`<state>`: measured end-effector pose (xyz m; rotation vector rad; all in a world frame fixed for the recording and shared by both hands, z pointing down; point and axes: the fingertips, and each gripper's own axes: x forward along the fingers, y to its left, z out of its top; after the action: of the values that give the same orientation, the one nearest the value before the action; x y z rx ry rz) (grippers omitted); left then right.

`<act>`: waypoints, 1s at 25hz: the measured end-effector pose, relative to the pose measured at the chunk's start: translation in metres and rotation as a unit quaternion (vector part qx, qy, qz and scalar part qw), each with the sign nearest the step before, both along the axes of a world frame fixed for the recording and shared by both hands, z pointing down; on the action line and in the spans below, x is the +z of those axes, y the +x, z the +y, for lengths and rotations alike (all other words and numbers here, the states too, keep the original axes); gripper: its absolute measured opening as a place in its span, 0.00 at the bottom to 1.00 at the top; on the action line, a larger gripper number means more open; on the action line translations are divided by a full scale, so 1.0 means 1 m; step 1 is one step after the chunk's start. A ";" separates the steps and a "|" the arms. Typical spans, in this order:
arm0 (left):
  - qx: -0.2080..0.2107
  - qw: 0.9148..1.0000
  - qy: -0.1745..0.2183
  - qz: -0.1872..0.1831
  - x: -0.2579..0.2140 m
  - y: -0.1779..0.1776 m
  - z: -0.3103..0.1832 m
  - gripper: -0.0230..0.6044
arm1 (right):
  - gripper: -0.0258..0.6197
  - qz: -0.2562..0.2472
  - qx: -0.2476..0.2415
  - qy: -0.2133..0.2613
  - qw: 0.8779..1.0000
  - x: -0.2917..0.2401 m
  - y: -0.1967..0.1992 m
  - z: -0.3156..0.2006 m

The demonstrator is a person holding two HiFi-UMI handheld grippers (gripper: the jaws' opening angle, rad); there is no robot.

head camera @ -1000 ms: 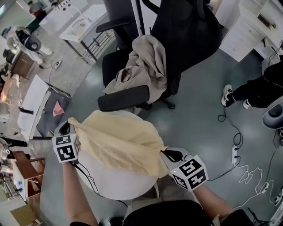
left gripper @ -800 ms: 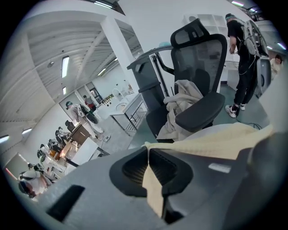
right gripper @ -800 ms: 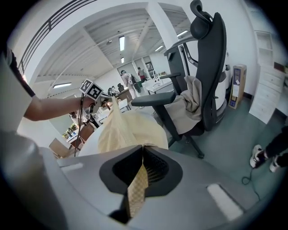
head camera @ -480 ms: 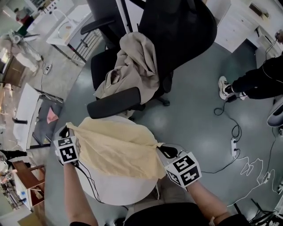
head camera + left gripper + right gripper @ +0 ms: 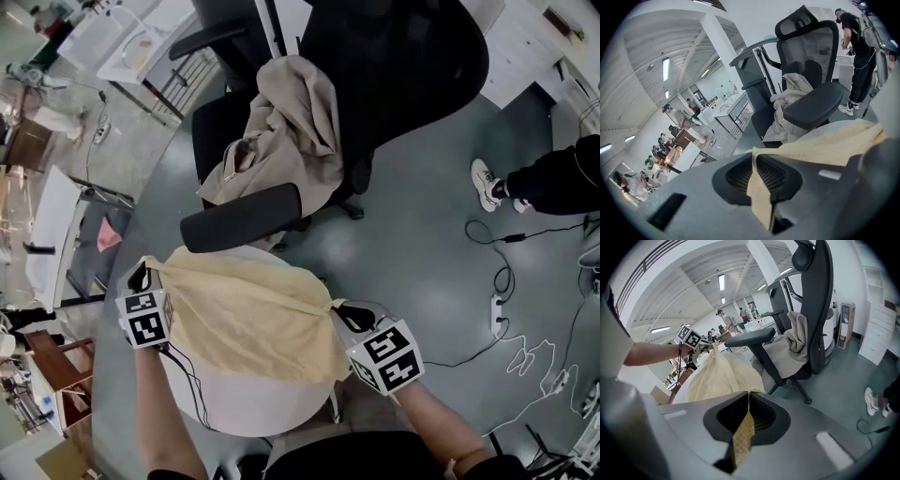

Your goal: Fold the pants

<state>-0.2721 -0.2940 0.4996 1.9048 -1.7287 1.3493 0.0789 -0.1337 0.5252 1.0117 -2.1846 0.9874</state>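
Pants [image 5: 253, 314] are spread wide across the round white counter [image 5: 253, 403], pale yellow cloth held out between both grippers. Over the last second both hands have come down a touch, and the cloth that hung a little above the top now sags onto it, its near edge draping over the counter's front rim.

On the left, the left gripper [image 5: 141, 277] sits at the counter's far-left edge with a corner of the pants in it. Its fingers [image 5: 736, 176] have just been easing apart, yet a strip of the cloth runs down between them and they pinch it. On the right, the right gripper [image 5: 339, 309] has its fingers [image 5: 761, 416] closed tight on the opposite corner, a narrow fold of fabric squeezed between the ribbed pads, much as it was a second ago.

Beyond the counter stands a black office chair [image 5: 375, 84], a beige garment [image 5: 286, 131] heaped over its seat and armrest, unchanged. Off to the right a bystander's white shoe [image 5: 485, 183] rests on the grey floor, with a power strip [image 5: 497, 314] and loose cable lying nearby.
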 end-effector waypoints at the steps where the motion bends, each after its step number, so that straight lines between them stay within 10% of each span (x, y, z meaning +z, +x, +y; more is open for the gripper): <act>1: 0.001 1.000 0.001 0.007 0.001 0.000 -0.001 0.10 | 0.06 0.002 -0.003 -0.001 1.000 0.001 -0.001 -0.001; 19: -0.013 0.998 0.061 0.028 -0.036 -0.008 0.005 0.18 | 0.22 0.051 0.015 -0.021 0.998 0.007 0.020 -0.017; 25: 0.060 0.995 0.033 0.071 -0.040 0.044 0.023 0.17 | 0.22 0.076 0.024 -0.018 0.997 0.000 0.046 -0.015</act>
<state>-0.2279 -0.2712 0.4601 2.1162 -1.6330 1.1761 0.1250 -0.1489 0.5248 1.0917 -2.0200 0.9355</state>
